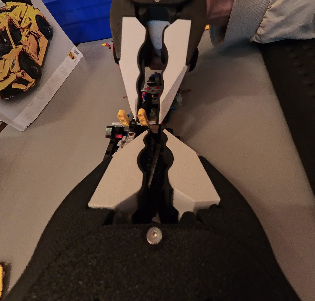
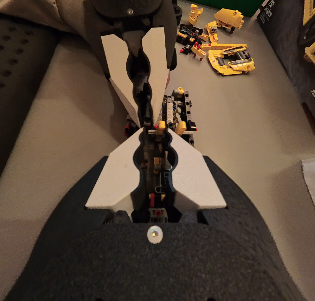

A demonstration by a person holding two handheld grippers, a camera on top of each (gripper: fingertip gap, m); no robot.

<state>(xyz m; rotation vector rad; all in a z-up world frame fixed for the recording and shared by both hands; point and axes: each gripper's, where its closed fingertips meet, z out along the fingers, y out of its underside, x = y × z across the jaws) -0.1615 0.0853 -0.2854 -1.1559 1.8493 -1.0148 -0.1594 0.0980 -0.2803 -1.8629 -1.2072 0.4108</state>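
Observation:
A brick-built car chassis [image 1: 119, 139] of black and grey beams with yellow connectors [image 1: 123, 120] lies on the grey table [image 1: 51, 165]. My two grippers face each other over it, tip to tip. My left gripper [image 1: 156, 130] is shut on a black beam at the chassis's middle. My right gripper [image 1: 148, 121] comes from the far side and is shut on the chassis around a yellow connector. In the right wrist view the right gripper [image 2: 155, 130] shows chassis parts between its fingers. There the left gripper [image 2: 147, 124] is opposite, and the chassis [image 2: 180, 108] reaches out to the right.
A box with a yellow car picture [image 1: 25, 54] and a blue bin [image 1: 81, 16] stand at the left. Yellow body sections [image 2: 230, 59], small loose parts and black wheels [image 2: 177, 11] lie far right, beside a dark box [image 2: 281, 28]. A person's light sleeve [image 1: 281, 11] is near. The tips of both grippers are at nearly the same place.

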